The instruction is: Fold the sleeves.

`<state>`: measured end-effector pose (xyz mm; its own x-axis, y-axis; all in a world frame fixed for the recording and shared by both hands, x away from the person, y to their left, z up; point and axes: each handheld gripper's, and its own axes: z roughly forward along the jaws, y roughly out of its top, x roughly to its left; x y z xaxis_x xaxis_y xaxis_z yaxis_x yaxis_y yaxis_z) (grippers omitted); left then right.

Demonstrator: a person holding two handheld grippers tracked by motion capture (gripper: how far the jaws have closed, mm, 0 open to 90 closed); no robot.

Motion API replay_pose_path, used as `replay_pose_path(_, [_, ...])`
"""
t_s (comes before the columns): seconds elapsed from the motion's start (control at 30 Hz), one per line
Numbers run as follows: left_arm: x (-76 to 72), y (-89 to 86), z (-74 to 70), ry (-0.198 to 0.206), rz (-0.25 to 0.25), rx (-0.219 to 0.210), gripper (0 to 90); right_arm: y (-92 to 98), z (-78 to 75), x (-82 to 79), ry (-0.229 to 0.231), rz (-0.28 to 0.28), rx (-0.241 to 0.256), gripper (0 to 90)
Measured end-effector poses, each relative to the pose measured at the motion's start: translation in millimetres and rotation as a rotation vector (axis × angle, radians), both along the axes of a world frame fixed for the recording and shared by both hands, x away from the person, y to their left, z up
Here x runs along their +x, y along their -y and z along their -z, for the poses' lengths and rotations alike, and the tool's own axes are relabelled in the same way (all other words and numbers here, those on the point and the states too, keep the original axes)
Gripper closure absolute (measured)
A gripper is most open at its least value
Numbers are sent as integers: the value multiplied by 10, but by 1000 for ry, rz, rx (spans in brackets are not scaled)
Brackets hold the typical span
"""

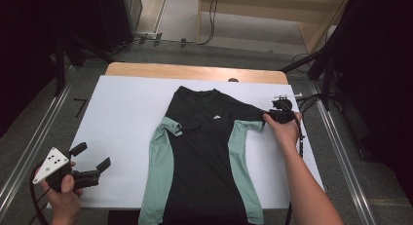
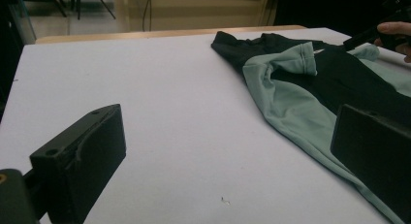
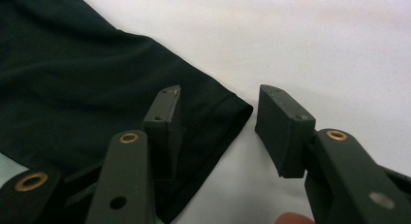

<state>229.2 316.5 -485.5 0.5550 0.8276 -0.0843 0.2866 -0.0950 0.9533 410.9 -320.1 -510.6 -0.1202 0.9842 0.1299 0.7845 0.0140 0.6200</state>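
White board (image 1: pixel 126 132) covers most of a wooden table (image 1: pixel 146 70); a strip of bare wood shows along the far edge. Grey floor with metal rails (image 1: pixel 29 147) flanks both sides; dark drapes hang left and right, pale wood panelling and cables sit at the back.

Wide bare stretch of board on the left half, from the far edge down to the near one. Narrower bare margin on the right, beyond the sleeve.

Black shirt (image 1: pixel 204 152) lies flat at board centre, collar toward the far edge, hem running over the near edge. Mint-green side panels, smooth knit, small white logo on the chest. The shirt's left-hand sleeve is folded inward, its green cuff (image 2: pixel 300 59) turned up.

Left gripper (image 1: pixel 90 159) is held at the board's near-left corner, well apart from the shirt, jaws spread wide with nothing between them; grey three-cornered plate on top.

Right gripper (image 1: pixel 269 117) is at the other sleeve. Its own view shows the black sleeve hem (image 3: pixel 228 112) lying between parted jaws, not pinched.
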Motion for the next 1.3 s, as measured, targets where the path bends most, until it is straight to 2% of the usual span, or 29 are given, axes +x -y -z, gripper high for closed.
replay_pose_path(0.17, [-2,4,-5,1,1,2,0,-71,5,-10,8,-11,-65,560])
replay_pose_path(0.23, [0,2,-7,-1,-3,7,0,-98,4,-15,10,-17,-75,605])
replay_pose_path(0.37, [0,-17,-10,-1,-10,3,0,-116,13,-35,21,-28,-66,711])
replay_pose_path(0.53, [-3,-19,-12,-2,-10,2,0,-110,10,-31,8,-38,-15,828])
replay_pose_path(0.83, [-6,-15,-16,1,-8,3,0,-106,-6,-31,4,-36,-6,846])
replay_pose_path(0.93, [-7,-10,-17,4,-6,7,0,-108,-35,-47,19,-43,1,846])
replay_pose_path(1.03, [-6,-10,-16,3,-6,8,0,-100,-89,-66,31,-36,45,846])
replay_pose_path(1.3, [-8,-6,-18,4,-5,7,0,-92,-252,-136,66,-48,96,846])
